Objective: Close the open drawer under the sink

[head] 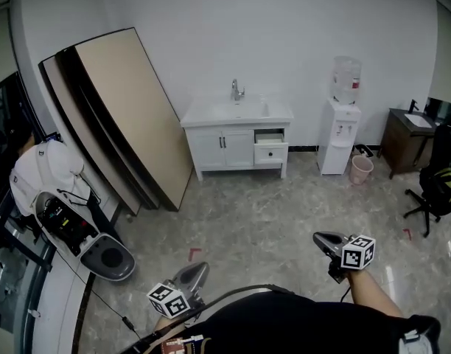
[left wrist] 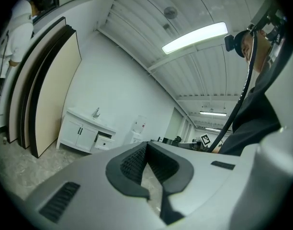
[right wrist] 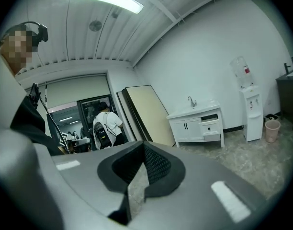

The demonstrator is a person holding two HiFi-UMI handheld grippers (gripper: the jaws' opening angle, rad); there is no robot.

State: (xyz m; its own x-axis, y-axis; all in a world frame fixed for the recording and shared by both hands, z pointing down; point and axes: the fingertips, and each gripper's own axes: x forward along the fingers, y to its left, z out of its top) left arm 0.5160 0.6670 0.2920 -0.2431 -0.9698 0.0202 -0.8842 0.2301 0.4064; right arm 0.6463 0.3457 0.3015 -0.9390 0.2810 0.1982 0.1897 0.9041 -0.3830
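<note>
A white sink cabinet (head: 224, 147) with a faucet (head: 236, 89) stands against the far wall. On its right side one drawer (head: 271, 153) is pulled out, with a dark gap above its front. The drawer (right wrist: 210, 127) also shows in the right gripper view, and small in the left gripper view, drawer (left wrist: 104, 142). My left gripper (head: 200, 269) and right gripper (head: 319, 237) are low in the head view, far from the cabinet across the floor. Both point toward it, jaws together, with nothing held. Left gripper (left wrist: 146, 144) and right gripper (right wrist: 143, 145) show their pads meeting at the tips.
Large boards (head: 130, 109) lean on the wall left of the cabinet. A water dispenser (head: 342, 116) and a pink bin (head: 361, 169) stand to its right, then a dark cabinet (head: 406, 139) and an office chair (head: 439, 175). A person with a backpack (head: 45, 175) stands at left.
</note>
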